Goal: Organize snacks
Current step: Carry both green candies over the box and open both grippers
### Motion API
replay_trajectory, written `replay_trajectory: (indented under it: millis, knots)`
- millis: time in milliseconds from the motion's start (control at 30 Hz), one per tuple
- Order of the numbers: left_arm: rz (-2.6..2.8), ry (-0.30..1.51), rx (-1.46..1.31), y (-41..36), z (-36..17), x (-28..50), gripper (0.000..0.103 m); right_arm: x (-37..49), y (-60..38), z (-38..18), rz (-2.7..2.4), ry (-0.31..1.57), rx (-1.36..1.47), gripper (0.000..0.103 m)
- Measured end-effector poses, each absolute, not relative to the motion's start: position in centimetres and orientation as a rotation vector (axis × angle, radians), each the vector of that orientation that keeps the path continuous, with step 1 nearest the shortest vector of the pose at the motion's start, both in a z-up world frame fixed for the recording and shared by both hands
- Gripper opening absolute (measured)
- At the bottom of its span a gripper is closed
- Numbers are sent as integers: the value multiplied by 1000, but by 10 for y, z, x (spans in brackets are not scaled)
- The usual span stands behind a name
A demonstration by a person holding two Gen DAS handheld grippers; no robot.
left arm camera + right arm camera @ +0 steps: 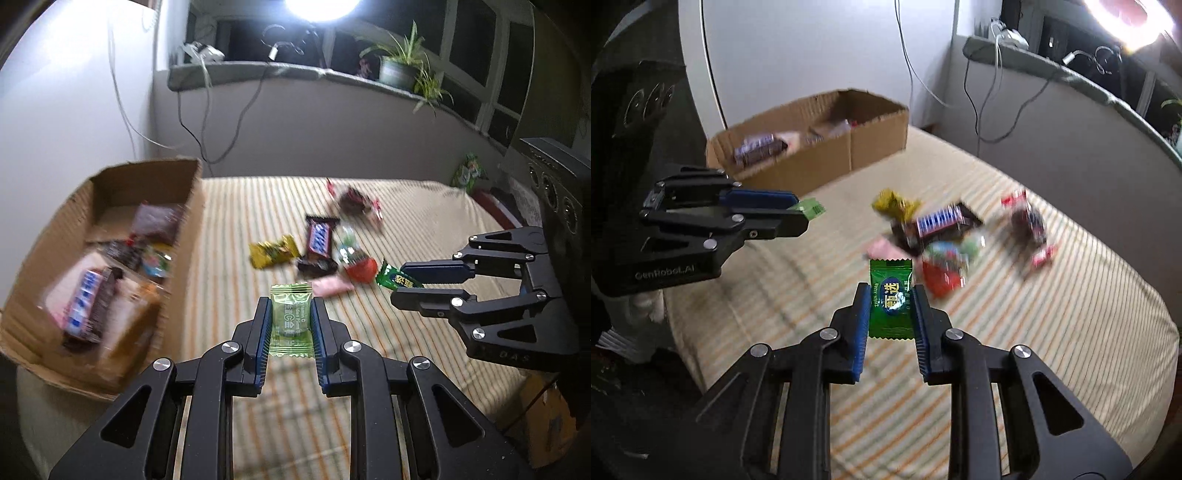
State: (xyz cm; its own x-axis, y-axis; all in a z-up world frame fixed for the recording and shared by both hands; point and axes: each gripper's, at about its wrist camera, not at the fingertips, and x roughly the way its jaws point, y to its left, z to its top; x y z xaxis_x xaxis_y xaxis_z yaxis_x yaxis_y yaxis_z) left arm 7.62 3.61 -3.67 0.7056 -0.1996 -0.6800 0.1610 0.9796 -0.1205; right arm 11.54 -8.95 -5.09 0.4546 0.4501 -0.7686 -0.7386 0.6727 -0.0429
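Both grippers were clamped on candies above a striped bed [406, 206]. Left gripper [291, 317] pinched a pale green sachet [290, 319] between its blue pads; its wrapper read "Vitamin C" and "Golden Plum" (the rest of the print was too small to make out). Farthest left sat an open cardboard box [192, 206] at the bed's edge, with several snacks inside: a blue-and-white lettered bar in a dark wrapper [88, 299], a brownish packet [155, 221] toward the back, a small colourful packet [159, 260], and other wrappers too blurred to name.

To the right of the box, a loose heap lay on the bed: a yellow packet [273, 251], a dark brown chocolate bar [317, 236] with blue-and-white lettering that was too smeared to read, a pink sachet [330, 287], a red-and-green packet [356, 260], and, behind them, a dark red-trimmed wrapper [356, 203].

Right gripper [891, 306] gripped a dark green candy [891, 299] printed "ZHEN XUAN" beside Chinese characters on a blue oval. From that side, the left gripper's body showed the marking "GenRobot.AI".
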Motion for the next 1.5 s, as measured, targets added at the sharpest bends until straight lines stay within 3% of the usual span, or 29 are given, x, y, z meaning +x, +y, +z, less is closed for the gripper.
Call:
replay_trajectory:
  millis: [633, 1500]
  knots:
    - [0, 678, -148, 140, -12, 78, 19, 158, 13, -8, 850, 722, -372, 23]
    - [100, 699, -170, 188, -24, 87, 20, 185, 90, -33, 924, 777, -404, 24]
